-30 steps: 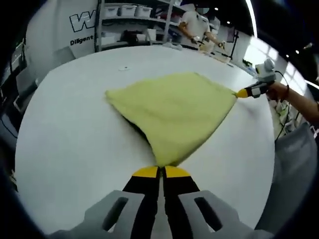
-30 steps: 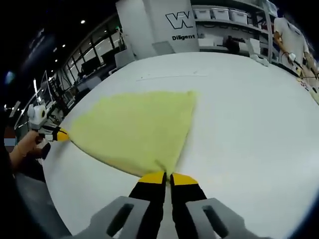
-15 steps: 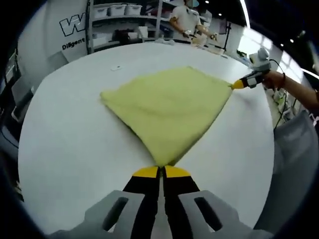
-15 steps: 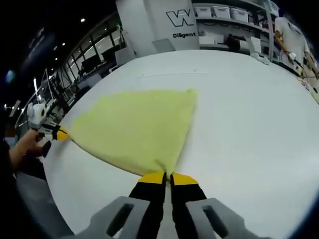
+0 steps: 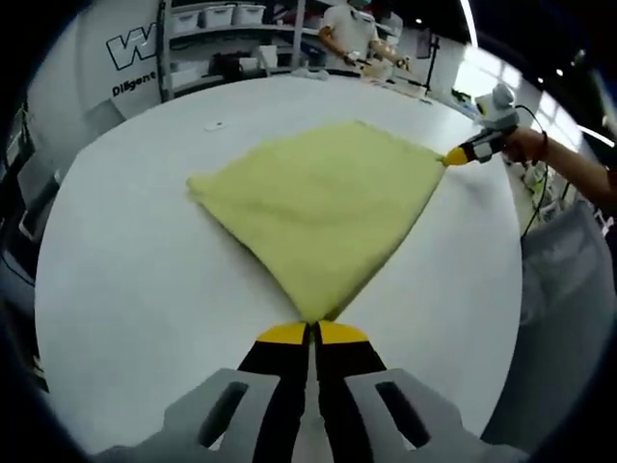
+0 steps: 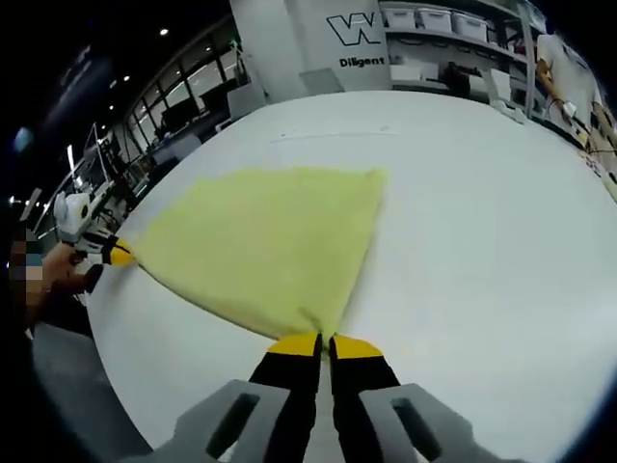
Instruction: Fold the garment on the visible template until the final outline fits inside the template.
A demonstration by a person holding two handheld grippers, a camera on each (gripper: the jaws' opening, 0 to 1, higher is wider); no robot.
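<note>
A yellow cloth lies spread on the round white table. My left gripper is shut on the cloth's near corner. In the right gripper view the same yellow cloth fans out from my right gripper, which is shut on another corner. Each gripper also appears in the other's view: the right gripper pinches the cloth's far right corner, and the left gripper holds the far left corner. The cloth is stretched taut between the two held corners. No template outline is visible on the table.
A small mark sits on the table beyond the cloth. Shelves with bins and a person stand at the back. The table edge runs close below the left-held corner. A hand holds the right gripper.
The cloth has been drawn a little flatter and wider over the table. Both grippers stay shut on their corners; both views shifted slightly.
</note>
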